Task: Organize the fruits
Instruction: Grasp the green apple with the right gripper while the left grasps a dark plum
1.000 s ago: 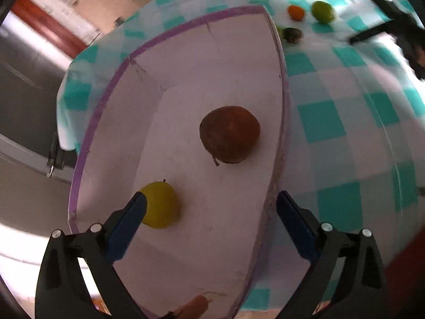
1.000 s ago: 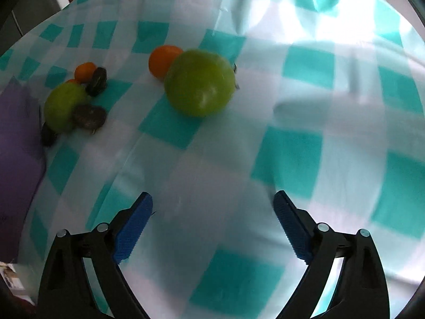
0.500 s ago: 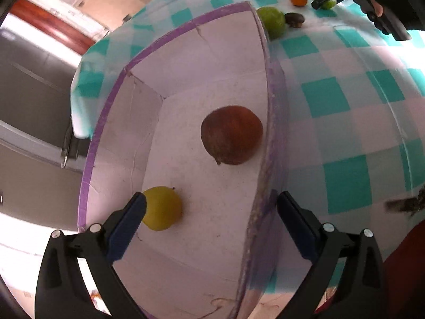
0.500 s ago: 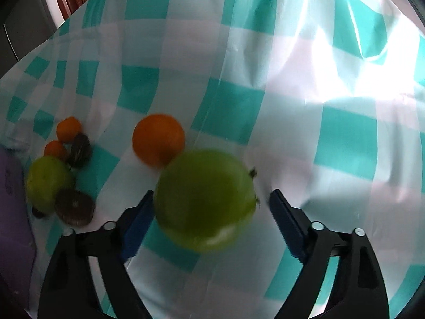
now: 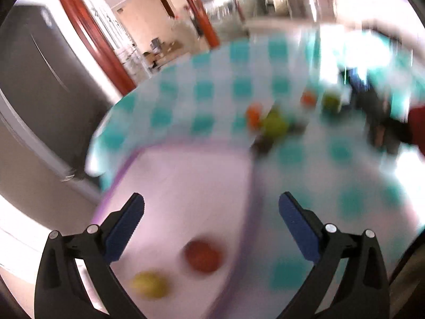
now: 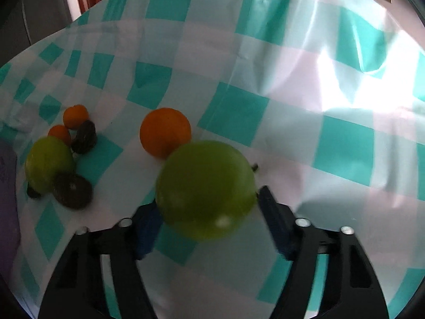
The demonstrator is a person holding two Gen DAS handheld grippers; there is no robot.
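Note:
My right gripper (image 6: 209, 207) is closed around a large green apple (image 6: 204, 188), with a blue pad against each side. Behind it lies an orange (image 6: 165, 132). To the left sit a second green apple (image 6: 47, 166), two small oranges (image 6: 75, 116) and dark brown fruits (image 6: 73, 191). My left gripper (image 5: 211, 207) is open and empty above the purple-rimmed box (image 5: 186, 175), which holds a brown-red fruit (image 5: 203, 256) and a yellow fruit (image 5: 150, 284). The left wrist view is blurred.
A teal and white checked cloth (image 6: 342, 143) covers the table. The purple box edge (image 6: 6, 186) shows at the far left of the right wrist view. A red door frame (image 5: 87, 34) and a grey wall stand beyond the table.
My right gripper moved forward over the large green apple and closed on it. My left gripper swung upward, so the box dropped lower in its view.

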